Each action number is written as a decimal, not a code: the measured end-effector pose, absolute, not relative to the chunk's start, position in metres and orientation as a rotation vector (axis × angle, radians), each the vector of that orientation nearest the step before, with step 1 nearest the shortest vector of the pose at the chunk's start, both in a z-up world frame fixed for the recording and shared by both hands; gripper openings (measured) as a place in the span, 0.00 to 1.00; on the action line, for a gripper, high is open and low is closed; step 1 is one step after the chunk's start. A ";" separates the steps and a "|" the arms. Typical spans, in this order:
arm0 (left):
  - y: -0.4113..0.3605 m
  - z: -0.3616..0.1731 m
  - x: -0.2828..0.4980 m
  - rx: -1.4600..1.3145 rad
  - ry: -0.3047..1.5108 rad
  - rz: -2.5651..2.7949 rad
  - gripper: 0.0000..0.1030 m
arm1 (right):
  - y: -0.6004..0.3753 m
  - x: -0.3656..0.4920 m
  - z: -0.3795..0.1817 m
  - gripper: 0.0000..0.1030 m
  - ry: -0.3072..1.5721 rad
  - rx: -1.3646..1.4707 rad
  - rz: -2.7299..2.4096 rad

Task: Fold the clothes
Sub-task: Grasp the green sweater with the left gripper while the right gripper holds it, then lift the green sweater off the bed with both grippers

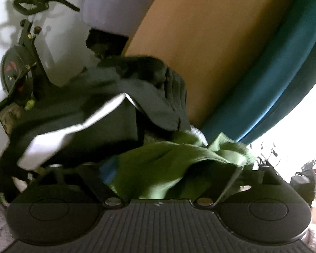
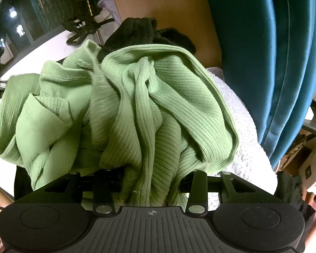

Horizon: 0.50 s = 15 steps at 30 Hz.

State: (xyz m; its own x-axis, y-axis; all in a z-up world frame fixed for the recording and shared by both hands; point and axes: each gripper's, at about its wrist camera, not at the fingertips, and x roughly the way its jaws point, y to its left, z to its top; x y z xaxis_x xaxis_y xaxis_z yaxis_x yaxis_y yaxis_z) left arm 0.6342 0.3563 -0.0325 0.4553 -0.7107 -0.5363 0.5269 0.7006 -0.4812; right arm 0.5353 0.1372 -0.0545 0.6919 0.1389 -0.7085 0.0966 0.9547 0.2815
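In the right wrist view the right gripper [image 2: 145, 187] sits at the bottom centre, its fingers buried under bunched cloth; the linkage arms stand close together with fabric pinched between them, so it looks clamped on the green ribbed garment [image 2: 137, 109], though the fingertips themselves are hidden; that garment is a crumpled heap filling the middle of the frame, fine vertical ribs and a stitched hem showing, one edge curled into a thick roll at the right. Beneath it at lower right lies a white fleecy cloth [image 2: 242, 126], mostly covered; behind, at upper centre, a black knit garment [image 2: 149, 33] peeks out. In the left wrist view everything is motion-blurred; the left gripper [image 1: 158, 187] is draped in green, and whether it grips cannot be told; a dark garment with a white panel [image 1: 78, 126] crosses the left. Beyond stand a tan board [image 1: 210, 52] and a teal chair back [image 2: 273, 63].
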 end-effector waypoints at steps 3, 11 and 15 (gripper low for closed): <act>0.368 -0.028 0.630 -0.266 0.786 -0.820 0.89 | 0.137 0.538 -0.055 0.36 0.811 0.315 0.024; 0.373 -0.045 0.594 -0.201 0.827 -0.926 0.98 | 0.135 0.540 -0.055 0.36 0.814 0.323 0.027; 0.352 -0.065 0.584 -0.137 0.847 -0.930 0.99 | 0.135 0.538 -0.054 0.37 0.816 0.321 0.026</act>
